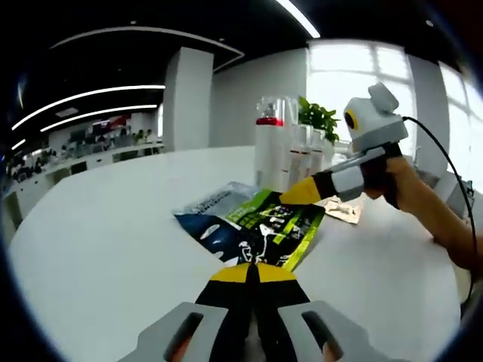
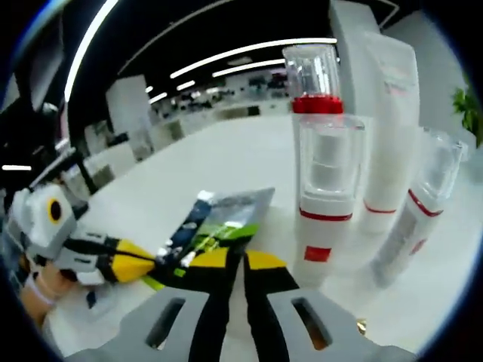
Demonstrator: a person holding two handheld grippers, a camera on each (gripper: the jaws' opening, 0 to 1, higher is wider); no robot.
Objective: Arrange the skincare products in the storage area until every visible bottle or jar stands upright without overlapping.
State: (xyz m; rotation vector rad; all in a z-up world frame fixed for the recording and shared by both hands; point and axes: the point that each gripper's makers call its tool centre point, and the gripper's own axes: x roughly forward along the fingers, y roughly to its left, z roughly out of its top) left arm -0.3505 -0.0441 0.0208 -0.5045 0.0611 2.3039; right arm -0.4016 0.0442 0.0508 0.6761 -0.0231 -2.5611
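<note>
A green-and-black sachet (image 1: 273,226) lies flat on the white table (image 1: 113,226). My left gripper (image 1: 253,270) is shut on its near edge. My right gripper (image 1: 290,197), held by a hand, reaches in from the right and is shut on its far corner. In the right gripper view my right gripper (image 2: 238,260) pinches the green sachet (image 2: 219,230), and the left gripper (image 2: 147,265) meets it from the left. A dark blue-and-grey sachet (image 1: 205,213) lies partly under the green one. Upright white bottles (image 1: 272,151) stand behind: a clear-capped pump bottle (image 2: 328,196), a red-banded bottle (image 2: 313,83), a white tube (image 2: 392,136) and a small bottle (image 2: 419,219).
A beige sachet (image 1: 341,210) lies to the right of the green one, under the right gripper. A green plant (image 1: 317,117) stands behind the bottles. The table spreads wide and bare to the left. Office desks and windows lie beyond.
</note>
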